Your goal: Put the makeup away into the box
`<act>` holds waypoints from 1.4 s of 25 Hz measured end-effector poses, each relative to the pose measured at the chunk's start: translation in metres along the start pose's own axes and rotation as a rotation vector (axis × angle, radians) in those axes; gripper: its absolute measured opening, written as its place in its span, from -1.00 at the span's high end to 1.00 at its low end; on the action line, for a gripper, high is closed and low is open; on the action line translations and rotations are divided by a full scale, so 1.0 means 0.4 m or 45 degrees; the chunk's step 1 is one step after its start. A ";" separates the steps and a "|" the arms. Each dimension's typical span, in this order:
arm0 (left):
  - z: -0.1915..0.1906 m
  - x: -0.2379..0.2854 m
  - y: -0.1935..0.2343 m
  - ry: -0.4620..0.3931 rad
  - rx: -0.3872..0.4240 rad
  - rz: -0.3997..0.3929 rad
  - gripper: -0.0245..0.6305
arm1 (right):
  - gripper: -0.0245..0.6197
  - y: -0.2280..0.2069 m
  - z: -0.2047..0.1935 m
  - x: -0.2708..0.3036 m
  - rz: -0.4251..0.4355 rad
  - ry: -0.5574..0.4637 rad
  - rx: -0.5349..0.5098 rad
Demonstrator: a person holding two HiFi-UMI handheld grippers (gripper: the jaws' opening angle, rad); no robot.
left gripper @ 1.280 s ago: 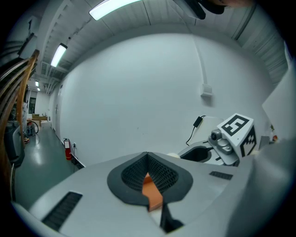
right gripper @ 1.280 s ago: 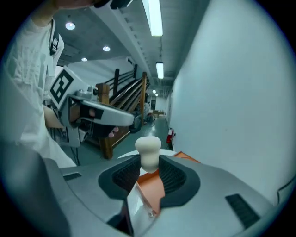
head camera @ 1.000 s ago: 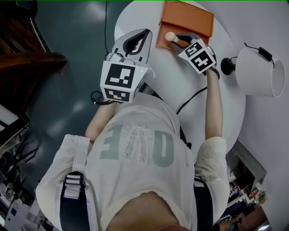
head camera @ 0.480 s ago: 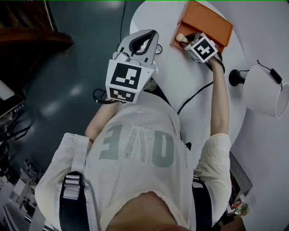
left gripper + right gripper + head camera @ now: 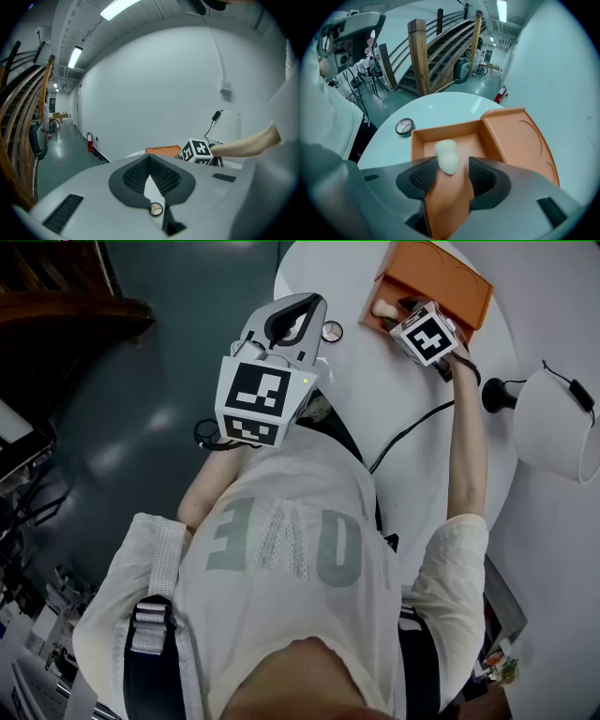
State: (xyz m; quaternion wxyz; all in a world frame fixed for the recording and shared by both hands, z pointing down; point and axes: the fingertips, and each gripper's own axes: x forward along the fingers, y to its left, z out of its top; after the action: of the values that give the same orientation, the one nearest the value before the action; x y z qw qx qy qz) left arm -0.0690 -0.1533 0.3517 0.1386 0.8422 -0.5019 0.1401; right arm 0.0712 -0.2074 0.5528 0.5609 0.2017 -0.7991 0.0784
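Note:
An orange box [image 5: 441, 277] with its lid folded open stands at the far side of the round white table [image 5: 375, 418]. A cream makeup sponge [image 5: 446, 157] lies on the box floor [image 5: 440, 136] between the pads of my right gripper [image 5: 452, 176], whose jaws have just been opening and no longer press on it. In the head view that gripper [image 5: 401, 311] points down into the box under its marker cube. A small round compact [image 5: 331, 331] lies on the table beside my left gripper [image 5: 309, 304], which hovers with its tips together and nothing held [image 5: 150, 159].
A white-shaded lamp [image 5: 562, 427] stands at the table's right side on a black base [image 5: 494, 395], and a black cable [image 5: 412, 432] runs across the tabletop. The table edge lies just left of the compact [image 5: 404, 126]. A wooden staircase [image 5: 440, 51] rises beyond.
My right gripper sank into the box with the sponge and its jaws spread, leaving the sponge on the box floor. The left gripper drifted a little toward the compact.

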 end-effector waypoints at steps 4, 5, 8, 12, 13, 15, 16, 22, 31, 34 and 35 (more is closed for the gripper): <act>0.010 -0.003 -0.017 -0.013 0.014 -0.024 0.90 | 0.30 -0.007 0.065 -0.095 -0.084 -0.162 0.017; 0.013 -0.004 -0.021 -0.016 0.018 -0.030 0.90 | 0.30 -0.011 0.099 -0.140 -0.111 -0.265 0.060; 0.022 -0.006 -0.028 -0.034 0.029 -0.045 0.90 | 0.46 -0.036 0.201 -0.331 -0.212 -0.713 0.313; 0.048 -0.003 -0.037 -0.074 0.050 -0.064 0.90 | 0.91 -0.047 0.234 -0.579 -0.406 -1.232 0.597; 0.057 -0.003 -0.039 -0.083 0.053 -0.066 0.90 | 0.91 -0.035 0.230 -0.617 -0.429 -1.297 0.620; 0.075 -0.003 -0.042 -0.104 0.060 -0.070 0.90 | 0.91 -0.008 0.223 -0.665 -0.461 -1.373 0.629; 0.083 -0.002 -0.044 -0.115 0.064 -0.074 0.90 | 0.91 0.005 0.222 -0.678 -0.480 -1.383 0.619; 0.105 0.009 -0.061 -0.145 0.080 -0.103 0.90 | 0.91 0.072 0.240 -0.677 -0.470 -1.340 0.528; 0.092 0.003 -0.009 -0.144 0.038 -0.041 0.90 | 0.17 0.235 0.251 -0.301 -0.198 -0.951 0.613; 0.084 -0.006 0.016 -0.139 0.026 -0.009 0.90 | 0.17 0.272 0.219 -0.151 -0.166 -0.765 0.647; 0.080 -0.010 0.023 -0.135 0.023 0.001 0.90 | 0.17 0.279 0.204 -0.105 -0.161 -0.696 0.651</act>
State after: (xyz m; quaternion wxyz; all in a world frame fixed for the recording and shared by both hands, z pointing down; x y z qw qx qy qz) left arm -0.0760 -0.1664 0.3214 0.1041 0.8494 -0.5077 0.0997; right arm -0.0332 -0.1250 0.4957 0.2622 0.3976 -0.8599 0.1838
